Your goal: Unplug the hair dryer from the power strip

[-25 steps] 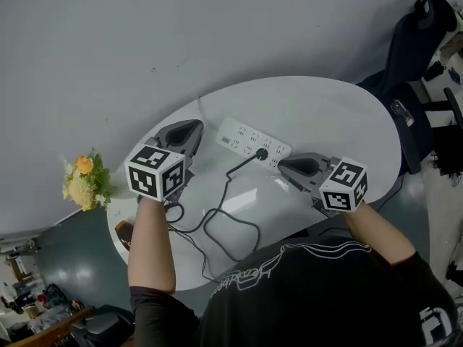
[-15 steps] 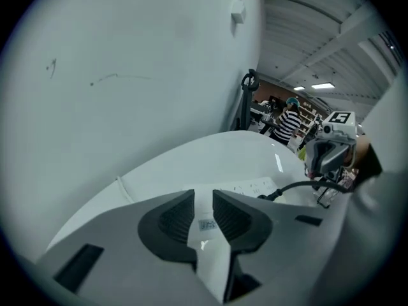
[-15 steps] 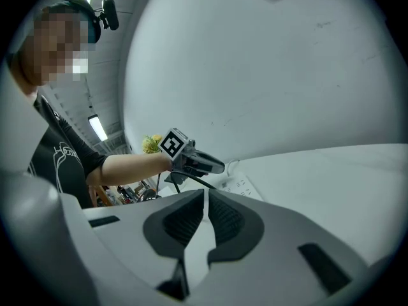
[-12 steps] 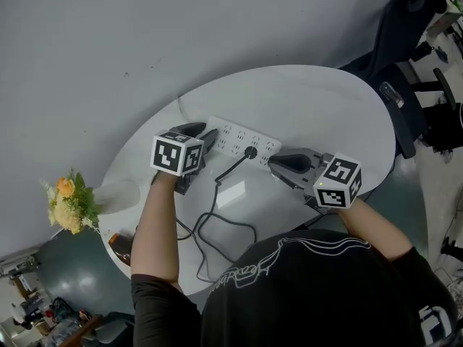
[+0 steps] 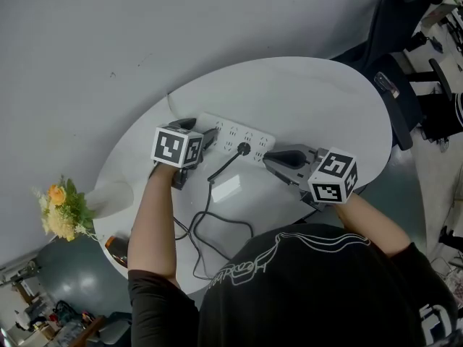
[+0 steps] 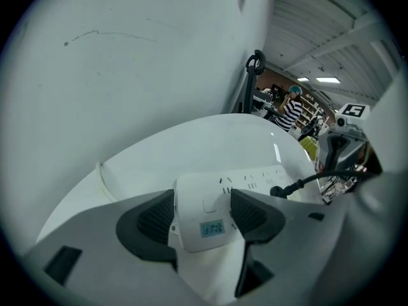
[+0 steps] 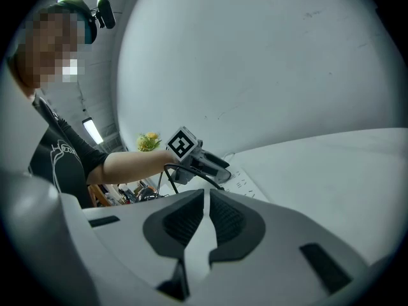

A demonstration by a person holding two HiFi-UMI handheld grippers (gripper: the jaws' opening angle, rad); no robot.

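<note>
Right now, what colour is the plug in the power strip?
Black. The small plug in the long white power strip shows best in the head view.

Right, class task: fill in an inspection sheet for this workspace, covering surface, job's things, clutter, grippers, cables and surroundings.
Surface: white oval table.
Job's things: white power strip with a black plug seated in it.
Clutter: yellow flowers and a brown object at the table's left edge.
Grippers: left gripper has just been opening, with the power strip's end between its jaws; right gripper has jaws together, empty.
Cables: black cord loops from the plug toward the near edge.
Surroundings: grey wall, dark chair.
</note>
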